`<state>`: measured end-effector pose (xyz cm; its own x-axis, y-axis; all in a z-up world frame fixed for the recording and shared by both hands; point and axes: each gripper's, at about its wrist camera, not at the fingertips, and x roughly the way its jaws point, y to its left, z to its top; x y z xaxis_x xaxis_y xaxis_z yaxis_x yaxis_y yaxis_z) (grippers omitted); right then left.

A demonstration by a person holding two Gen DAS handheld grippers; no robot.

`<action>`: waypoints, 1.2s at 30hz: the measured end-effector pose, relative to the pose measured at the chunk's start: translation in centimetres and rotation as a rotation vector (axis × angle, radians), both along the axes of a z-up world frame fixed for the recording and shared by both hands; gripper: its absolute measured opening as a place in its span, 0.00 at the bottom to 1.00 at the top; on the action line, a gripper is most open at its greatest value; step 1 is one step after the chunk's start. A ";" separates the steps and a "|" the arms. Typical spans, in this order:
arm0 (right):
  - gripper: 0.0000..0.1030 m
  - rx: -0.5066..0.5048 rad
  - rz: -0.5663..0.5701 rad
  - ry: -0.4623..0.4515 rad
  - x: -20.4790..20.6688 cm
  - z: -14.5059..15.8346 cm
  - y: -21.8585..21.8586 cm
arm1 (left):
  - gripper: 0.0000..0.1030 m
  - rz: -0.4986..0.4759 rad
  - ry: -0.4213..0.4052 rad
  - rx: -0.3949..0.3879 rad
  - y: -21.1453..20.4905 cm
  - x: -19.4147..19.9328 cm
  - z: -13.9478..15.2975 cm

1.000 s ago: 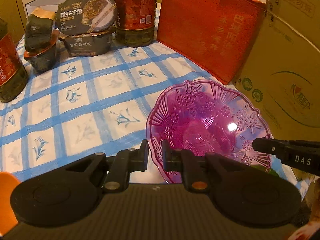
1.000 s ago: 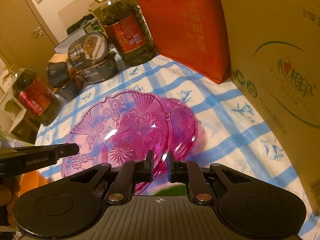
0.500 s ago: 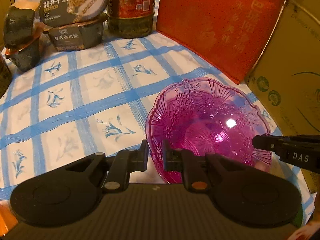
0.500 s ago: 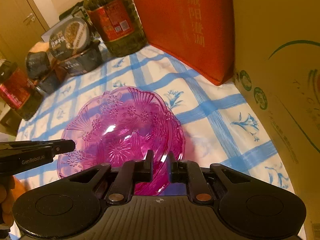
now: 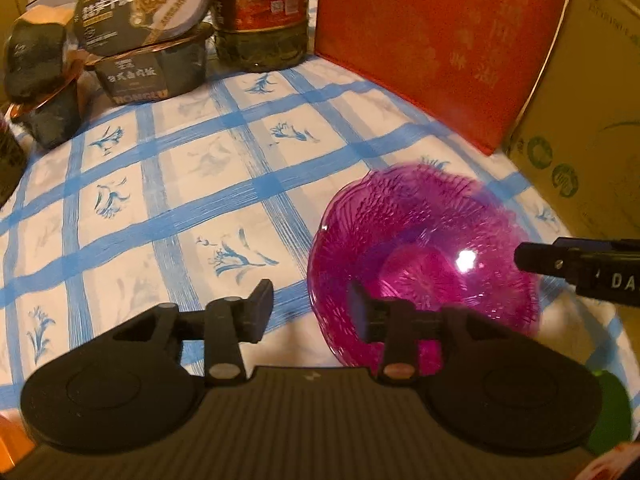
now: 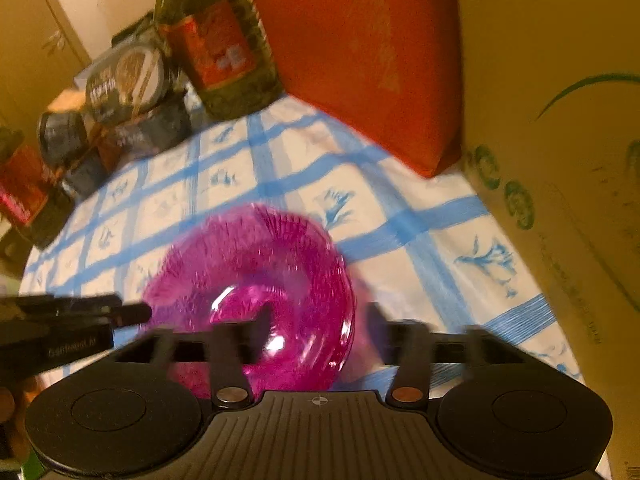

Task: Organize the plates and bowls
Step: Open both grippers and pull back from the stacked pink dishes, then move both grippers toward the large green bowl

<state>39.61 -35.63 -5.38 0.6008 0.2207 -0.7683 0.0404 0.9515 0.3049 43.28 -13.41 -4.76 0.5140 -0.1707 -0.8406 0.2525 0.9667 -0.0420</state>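
1. The left tool (image 5: 310,304) points down at the table (image 5: 168,184). Its jaws stand partly apart, one on each side of the near rim of the pink bowl (image 5: 424,248), and the pads do not press on it.
2. The right tool (image 6: 318,320) points down too, from the other side. Its jaws stand wide, with the bowl's rim between them, not gripped.
3. Each tool shows in the other's view – a black finger tip poking in from the side, just beside the bowl.
4. A second ago both tools were pinched tight on the rim and the bowl was held up at a tilt. Both tools have just been opening – the bowl is let go.
5. Before, a second pink bowl could be seen under the first, a bit to the side. It cannot be picked out apart any more.
6. The bowl is see-through pink with a wavy rim. It looks blurry, with streaks round it and a bright spot of light inside.
7. It sits on the blue-check cloth, near the red bag (image 5: 440,40) and the cardboard box (image 5: 592,100), well apart from the food tubs (image 5: 152,44) and the oil bottle (image 6: 216,40).
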 end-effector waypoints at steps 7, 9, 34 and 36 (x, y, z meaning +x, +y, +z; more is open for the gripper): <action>0.57 0.016 -0.022 -0.029 -4.3 3.3 -0.7 | 0.38 0.048 -0.051 -0.088 1.7 -4.3 3.7; 0.57 0.015 -0.018 -0.033 -6.0 4.1 -0.3 | 0.41 0.061 -0.068 -0.120 2.2 -6.4 5.0; 0.63 -0.099 0.082 -0.090 -28.3 7.1 6.4 | 0.64 0.197 -0.218 -0.203 8.8 -31.4 9.1; 0.63 -0.097 0.094 -0.090 -29.2 6.9 6.8 | 0.64 0.215 -0.224 -0.199 9.5 -32.6 9.1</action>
<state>10.36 -28.79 1.52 0.6481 0.2069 -0.7329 -0.0735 0.9749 0.2102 10.68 -3.91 4.30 0.7235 -0.1875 -0.6644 0.0687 0.9772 -0.2009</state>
